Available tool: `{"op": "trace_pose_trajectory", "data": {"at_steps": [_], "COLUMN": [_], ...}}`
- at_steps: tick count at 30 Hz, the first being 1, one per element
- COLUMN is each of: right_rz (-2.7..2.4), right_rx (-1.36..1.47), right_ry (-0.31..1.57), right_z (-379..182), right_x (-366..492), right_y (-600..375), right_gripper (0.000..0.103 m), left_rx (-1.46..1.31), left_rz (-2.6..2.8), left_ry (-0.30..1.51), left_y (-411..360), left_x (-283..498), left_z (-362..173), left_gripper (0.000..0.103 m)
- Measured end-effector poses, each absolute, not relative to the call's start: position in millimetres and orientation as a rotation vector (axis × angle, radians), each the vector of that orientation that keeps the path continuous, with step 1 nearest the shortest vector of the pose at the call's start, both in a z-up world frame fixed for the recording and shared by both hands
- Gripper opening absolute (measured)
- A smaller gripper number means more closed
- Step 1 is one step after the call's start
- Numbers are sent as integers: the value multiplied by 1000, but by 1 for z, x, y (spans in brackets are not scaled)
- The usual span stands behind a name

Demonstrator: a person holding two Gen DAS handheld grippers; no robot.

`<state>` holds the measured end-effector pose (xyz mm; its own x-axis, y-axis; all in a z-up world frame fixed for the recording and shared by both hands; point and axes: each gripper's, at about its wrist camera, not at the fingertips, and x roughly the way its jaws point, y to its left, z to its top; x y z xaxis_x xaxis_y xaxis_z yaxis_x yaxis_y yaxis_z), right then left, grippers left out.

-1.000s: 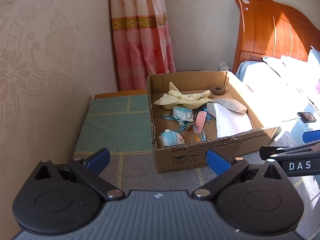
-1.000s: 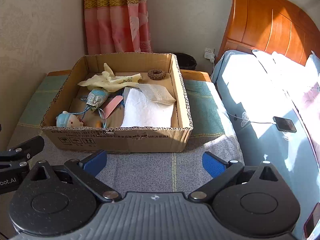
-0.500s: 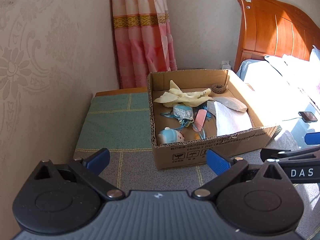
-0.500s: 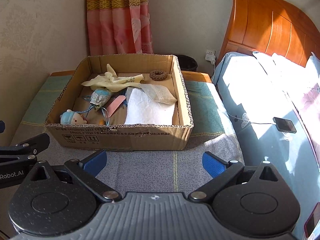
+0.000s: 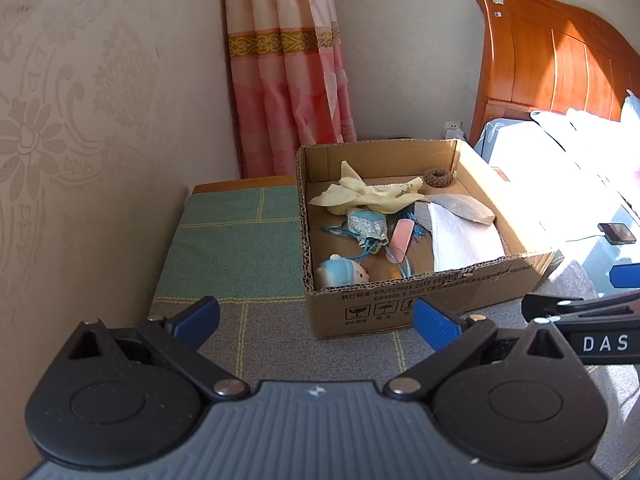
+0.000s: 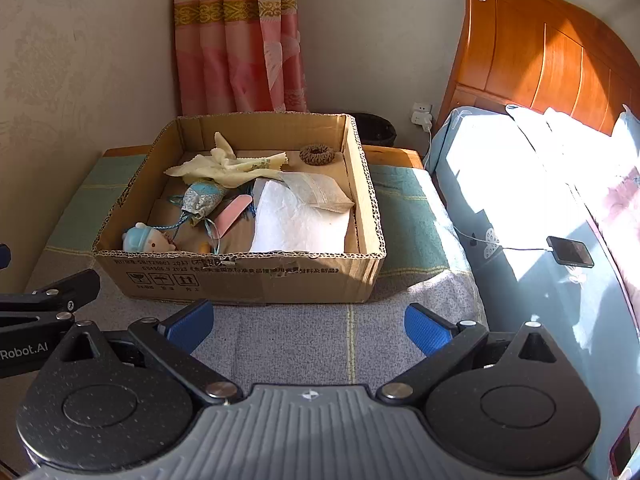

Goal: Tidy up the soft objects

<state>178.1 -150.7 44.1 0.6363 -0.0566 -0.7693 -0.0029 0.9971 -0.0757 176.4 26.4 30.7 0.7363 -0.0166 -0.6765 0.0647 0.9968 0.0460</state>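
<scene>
Hovering short of the box [image 6: 240, 276], both grippers are wide apart and hold nothing: the left gripper [image 5: 316, 320] faces the box's near left corner, the right gripper [image 6: 308, 324] its near wall. The box sits on a mat [image 5: 240, 236] and carries the soft things: a yellow cloth [image 6: 228, 166] toward the far left corner, a scrunchie [image 6: 317, 155] by the far right corner, a white cloth [image 6: 300, 220] along the right wall with a beige pouch [image 6: 320, 194] lying over its far end, a blue sachet [image 6: 202, 198] and pink strip [image 6: 232, 210] in the middle, and a small doll [image 6: 146, 238] in the near left corner. Judging from the tangle, the main risk is a snag: the sachet's cords run toward the doll and under the strip, so lifting one could drag the others. Grabbing the white cloth could tip the pouch off. A low approach could also catch the near wall and shove the box. Hidden: how the cords actually connect, what lies under the cloths, and a small orange bit by the near wall, too small to name.
</scene>
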Motion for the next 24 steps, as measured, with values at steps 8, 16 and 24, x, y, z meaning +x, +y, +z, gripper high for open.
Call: {"op": "trace_pose_trajectory", "data": {"at_steps": [8, 16, 24], "right_rz": [-33, -25, -24], "right_rx": [-74, -80, -81], "right_ry": [874, 869, 866], "right_z": [45, 47, 49], "right_x": [177, 175, 174], "right_y": [-150, -148, -147], "right_gripper": [103, 103, 103], "left_rx": [71, 69, 68], "left_rz": [-36, -26, -22], "left_ry": [743, 744, 741], "left_y": [27, 29, 30], "left_x": [176, 175, 173], "left_z": [31, 32, 34], "left_gripper": [102, 102, 102]}}
